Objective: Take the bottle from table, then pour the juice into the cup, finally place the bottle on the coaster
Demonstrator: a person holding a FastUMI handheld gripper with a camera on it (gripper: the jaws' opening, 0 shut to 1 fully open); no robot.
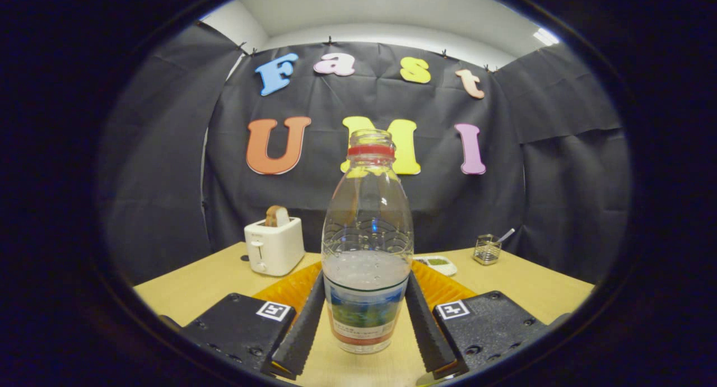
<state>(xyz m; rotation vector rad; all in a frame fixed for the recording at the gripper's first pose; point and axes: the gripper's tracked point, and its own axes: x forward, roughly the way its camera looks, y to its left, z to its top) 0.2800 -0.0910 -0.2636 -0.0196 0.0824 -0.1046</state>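
the tongs (365,325) sit lowest and nearest, their fingers (302,325) flanking the bottle (367,247) and seeming to press its labelled lower body from both sides. the bottle stands upright on the table (190,289), its long axis vertical, open neck up, squarely between the fingers. an orange mat (288,289) lies just beyond them, a toaster (274,244) farther off.

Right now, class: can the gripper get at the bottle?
Probably yes. The bottle stands upright on the table between the gripper fingers, which flank its lower part; nothing is in between.
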